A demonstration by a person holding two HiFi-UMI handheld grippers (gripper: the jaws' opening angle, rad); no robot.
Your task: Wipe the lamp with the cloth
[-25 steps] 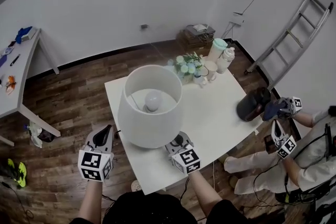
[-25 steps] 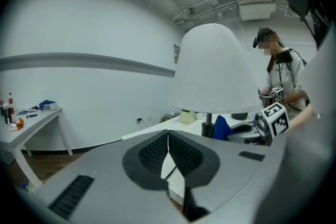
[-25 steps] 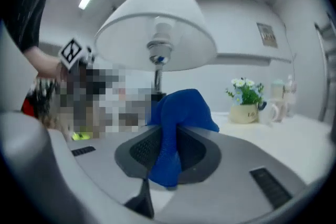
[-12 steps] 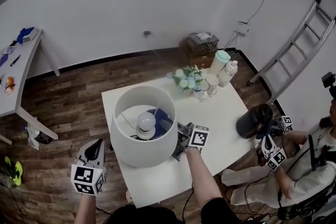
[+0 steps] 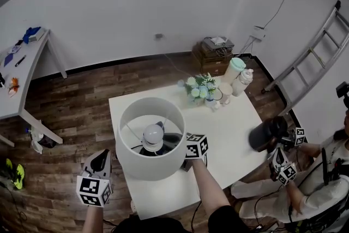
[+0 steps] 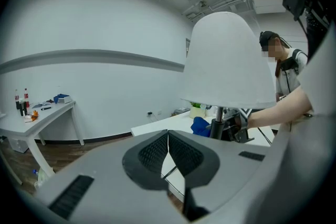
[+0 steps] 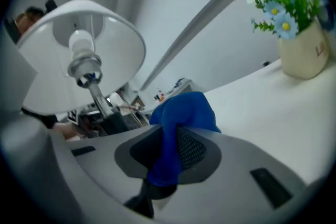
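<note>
The lamp's white shade [image 5: 151,142] stands on the white table [image 5: 234,123], its bulb [image 5: 152,135] showing through the open top. My right gripper [image 7: 170,144] is shut on the blue cloth [image 7: 184,113] and reaches under the shade beside the lamp's stem [image 7: 100,98]; in the head view only its marker cube [image 5: 196,145] shows at the shade's right rim. My left gripper [image 5: 100,160] hangs shut and empty over the floor, left of the table's front corner. In the left gripper view, the shade [image 6: 228,60], stem [image 6: 216,126] and cloth [image 6: 200,126] lie ahead.
A vase of flowers [image 5: 200,87] and some cups and bottles [image 5: 235,71] stand at the table's far edge. A seated person holding marker cubes [image 5: 284,166] and a dark round object [image 5: 267,133] is at the right. A ladder [image 5: 316,46] leans on the right wall.
My right gripper has gone from the table's front edge up and in under the shade with the cloth. The left gripper stays low at the left.
</note>
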